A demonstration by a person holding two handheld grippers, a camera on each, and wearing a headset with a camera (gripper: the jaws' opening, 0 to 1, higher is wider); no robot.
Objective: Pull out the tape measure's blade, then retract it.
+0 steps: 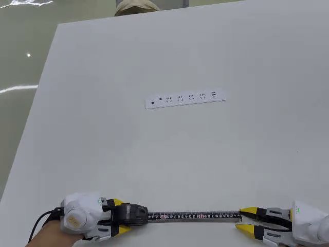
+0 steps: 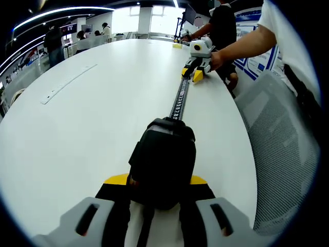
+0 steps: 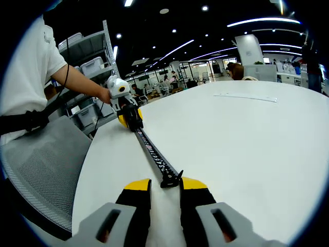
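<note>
A black tape measure case (image 1: 132,213) lies near the table's front edge, and my left gripper (image 1: 120,216) is shut on its sides. Seen from the left gripper view, the case (image 2: 163,159) sits between the yellow fingertips (image 2: 117,179). The blade (image 1: 195,215) stretches flat along the table to the right. Its end hook (image 3: 170,180) lies just at the tips of my right gripper (image 3: 165,185), which is open, with its jaws on either side of the hook and not pressing it. In the head view the right gripper (image 1: 245,219) is at the bottom right.
A long white power strip (image 1: 185,98) lies mid-table, far beyond the blade. The white table (image 1: 205,154) has its front edge right by both grippers. A grey mesh chair (image 2: 277,144) stands beside that edge. People stand in the background.
</note>
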